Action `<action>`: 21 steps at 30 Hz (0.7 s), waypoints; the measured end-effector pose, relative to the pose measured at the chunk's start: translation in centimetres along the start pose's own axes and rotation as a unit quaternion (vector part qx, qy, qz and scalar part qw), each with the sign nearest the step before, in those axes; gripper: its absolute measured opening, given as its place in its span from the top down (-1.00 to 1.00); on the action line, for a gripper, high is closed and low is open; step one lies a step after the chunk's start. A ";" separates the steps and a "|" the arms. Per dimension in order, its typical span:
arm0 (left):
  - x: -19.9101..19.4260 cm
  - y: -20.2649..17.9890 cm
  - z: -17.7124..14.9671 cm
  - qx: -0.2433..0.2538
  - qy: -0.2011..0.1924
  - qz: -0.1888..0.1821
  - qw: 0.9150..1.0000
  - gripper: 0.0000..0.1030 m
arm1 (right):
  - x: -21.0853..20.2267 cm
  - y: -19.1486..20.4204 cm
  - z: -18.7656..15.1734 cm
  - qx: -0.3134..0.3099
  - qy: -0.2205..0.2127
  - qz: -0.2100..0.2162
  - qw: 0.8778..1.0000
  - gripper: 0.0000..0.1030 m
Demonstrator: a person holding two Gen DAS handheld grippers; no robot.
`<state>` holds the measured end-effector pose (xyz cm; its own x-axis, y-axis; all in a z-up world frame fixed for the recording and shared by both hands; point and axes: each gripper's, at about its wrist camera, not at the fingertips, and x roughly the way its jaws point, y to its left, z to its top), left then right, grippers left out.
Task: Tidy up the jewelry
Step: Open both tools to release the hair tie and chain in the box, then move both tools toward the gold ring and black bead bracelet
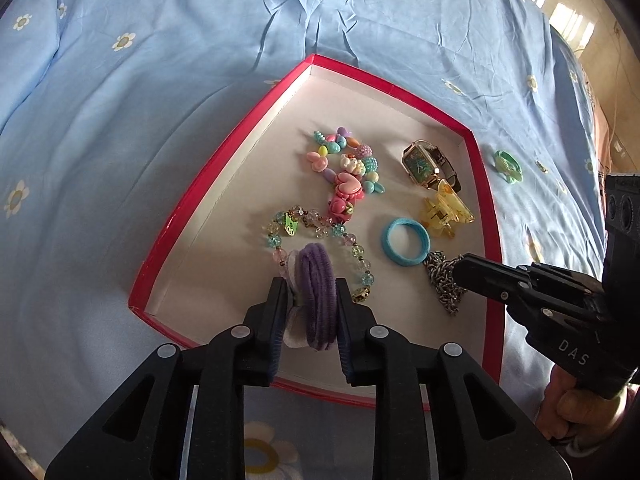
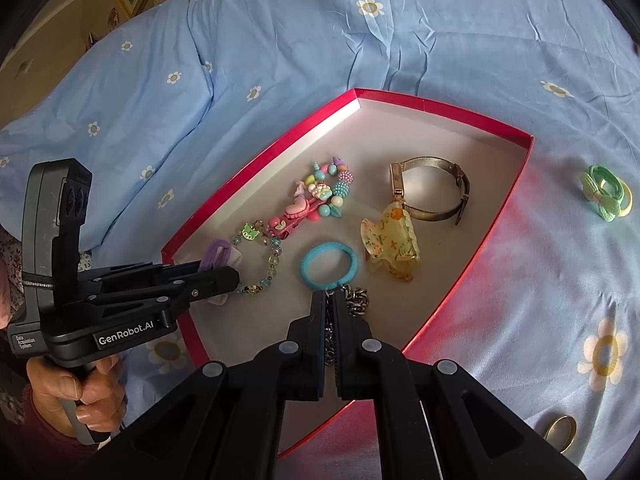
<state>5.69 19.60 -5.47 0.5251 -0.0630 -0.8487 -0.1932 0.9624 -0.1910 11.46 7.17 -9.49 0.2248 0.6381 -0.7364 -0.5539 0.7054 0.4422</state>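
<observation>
Left tool (image 1: 310,312) clenched on a purple hair tie (image 1: 318,292) with a white fabric piece (image 1: 292,320) pressed beside it, held just above the near-left part of the red box (image 1: 192,208). Right tool (image 2: 330,320) clamped tight on a silver chain (image 2: 356,298), fingers nearly meeting, tips over the near edge of the box floor, just beside the blue hair tie (image 2: 329,266).

Inside the box, from the near edge outward: clear beaded bracelet (image 1: 316,232) with a green charm, looping under the purple tie; blue hair tie; yellow claw clip (image 1: 446,210) toward the right wall; pink heart hair clip (image 1: 346,196) and pastel bead bracelet (image 1: 348,156) mid-floor; gold watch (image 1: 430,166) with a green face and mesh band near the far-right corner. Far-left corner of the white floor bare, likewise a strip along the left wall. Low red walls all round, open on top.

Outside the box, on the blue flowered bed sheet (image 1: 160,80): green bow hair tie (image 2: 606,196) well apart past the right wall, and a gold ring (image 2: 560,432) near the sheet's near-right edge. Sheet wrinkled beyond the far wall, otherwise open to left and right of the box.
</observation>
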 end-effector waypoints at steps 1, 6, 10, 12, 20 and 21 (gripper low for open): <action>0.0 -0.1 0.0 0.000 0.000 0.001 1.000 0.56 | 0.1 -0.1 0.0 0.001 0.001 0.001 1.000 0.92; -0.1 -0.3 0.0 0.001 -0.001 0.000 1.000 0.38 | 0.0 -0.2 0.0 0.008 0.004 0.009 1.000 0.84; -0.3 -0.5 -0.1 0.001 -0.002 0.001 1.000 0.32 | -0.5 -0.1 0.0 0.009 -0.001 0.011 1.000 0.82; -0.5 -0.5 -0.2 0.000 -0.003 0.002 1.000 0.22 | -0.9 -0.2 0.1 0.011 -0.005 0.014 1.000 0.74; -1.8 -1.0 -0.3 -0.007 -0.016 0.006 1.000 -0.15 | -4.0 -0.8 -0.2 0.018 -0.033 0.009 0.999 0.27; -2.0 -1.1 -0.3 -0.009 -0.019 0.005 1.000 -0.16 | -4.6 -0.9 -0.3 0.018 -0.038 0.008 0.999 0.22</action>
<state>4.60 18.56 -3.72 0.5546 -0.0435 -0.8310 -0.2134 0.9578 -0.1925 10.67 3.54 -6.69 0.2768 0.6700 -0.6888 -0.5286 0.7048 0.4731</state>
